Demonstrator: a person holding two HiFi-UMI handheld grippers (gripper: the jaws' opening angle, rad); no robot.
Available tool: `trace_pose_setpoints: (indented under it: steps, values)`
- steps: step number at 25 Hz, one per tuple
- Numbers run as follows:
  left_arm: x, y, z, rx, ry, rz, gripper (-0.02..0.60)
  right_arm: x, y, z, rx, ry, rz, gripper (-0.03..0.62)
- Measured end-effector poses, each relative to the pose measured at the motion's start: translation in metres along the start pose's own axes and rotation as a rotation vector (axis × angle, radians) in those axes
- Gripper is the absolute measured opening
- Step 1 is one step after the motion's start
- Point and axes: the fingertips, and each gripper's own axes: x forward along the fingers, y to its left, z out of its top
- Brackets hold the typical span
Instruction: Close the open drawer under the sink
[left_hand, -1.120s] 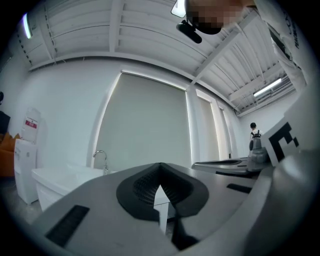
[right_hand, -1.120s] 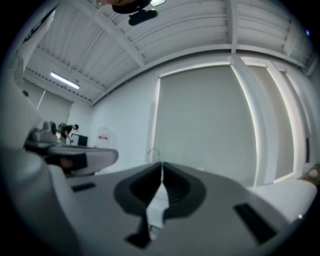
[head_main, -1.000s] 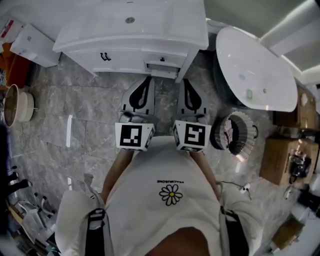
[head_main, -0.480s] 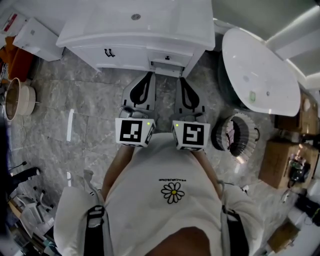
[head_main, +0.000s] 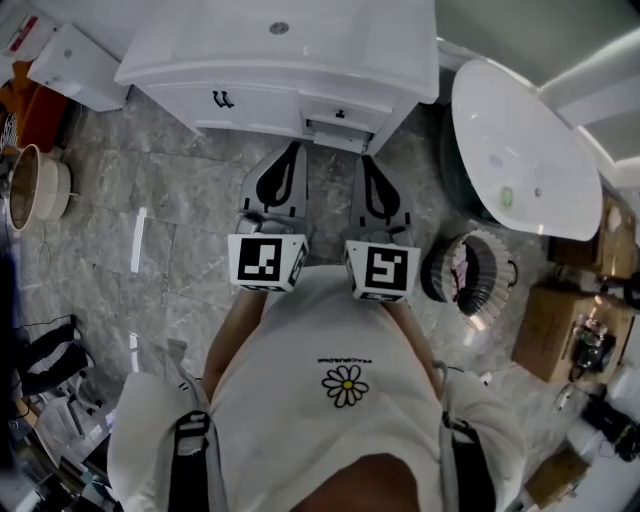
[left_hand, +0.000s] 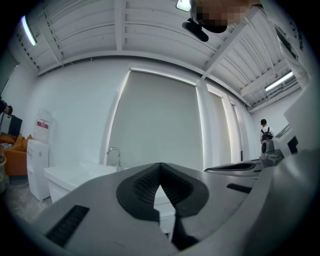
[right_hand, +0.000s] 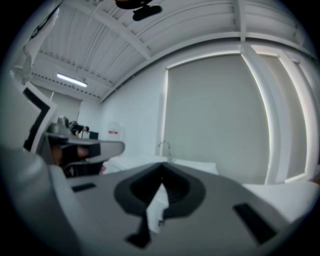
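tools (head_main: 290, 152) (head_main: 364, 165): 2 | drawer (head_main: 336, 128): 1 | sink cabinet (head_main: 250, 100): 1 | bathtub (head_main: 520, 150): 1

A mock bathroom set up in a big hall; white sink cabinet (head_main: 270, 60), bathtub (head_main: 520, 140), marble floor (head_main: 150, 220); cardboard boxes (head_main: 545, 325), ribbed ceiling (left_hand: 150, 30).

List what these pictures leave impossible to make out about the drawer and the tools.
- Drawer contents: head view, too small, overhung by the sink counter.
- Drawer front: left gripper view, mostly behind the left tool; right gripper view, mostly behind the right tool, blurred.
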Motion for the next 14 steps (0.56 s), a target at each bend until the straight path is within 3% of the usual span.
trace_pose_setpoints:
  steps: [14]
  values:
    - [0.003,0.019,-0.002,-0.017,0.016,0.027,0.02,0.013,0.006,-0.005,-0.008,0.027,0.01,0.029]
